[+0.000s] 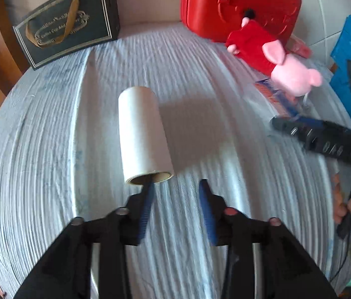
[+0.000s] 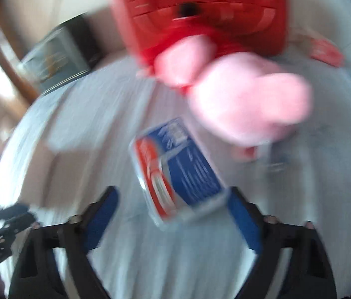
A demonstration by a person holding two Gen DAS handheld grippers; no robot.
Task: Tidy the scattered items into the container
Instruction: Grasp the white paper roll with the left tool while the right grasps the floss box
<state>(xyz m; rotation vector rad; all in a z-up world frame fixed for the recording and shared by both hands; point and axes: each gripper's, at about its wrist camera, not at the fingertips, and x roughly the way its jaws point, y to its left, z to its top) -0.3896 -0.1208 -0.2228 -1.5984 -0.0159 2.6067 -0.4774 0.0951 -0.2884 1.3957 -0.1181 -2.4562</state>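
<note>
My left gripper [image 1: 175,189] has its jaws parted, and one finger is poked into the open near end of the white paper roll [image 1: 143,134], which lies lengthwise straight ahead on the pale ribbed bed cover [image 1: 50,149]. The other finger stands free beside the tube, so nothing is pinched yet. I judge the step in hand on this side to be taking the roll by its wall: next I would close across the cardboard rim, gently, since a hollow tube may crush or slip off.

My right gripper [image 2: 173,206] is spread wide too, and its view is smeared by motion. The blue and red packet [image 2: 177,172] sits flat between the jaws, its near corner touching or almost touching the right-hand finger; I cannot tell which. Just beyond it lies the pink plush toy in red [image 2: 237,94], and behind that the red case [image 2: 200,12], which I take for the container, though it looks shut. A dark box [image 1: 68,22] stands far ahead to the left.
</note>
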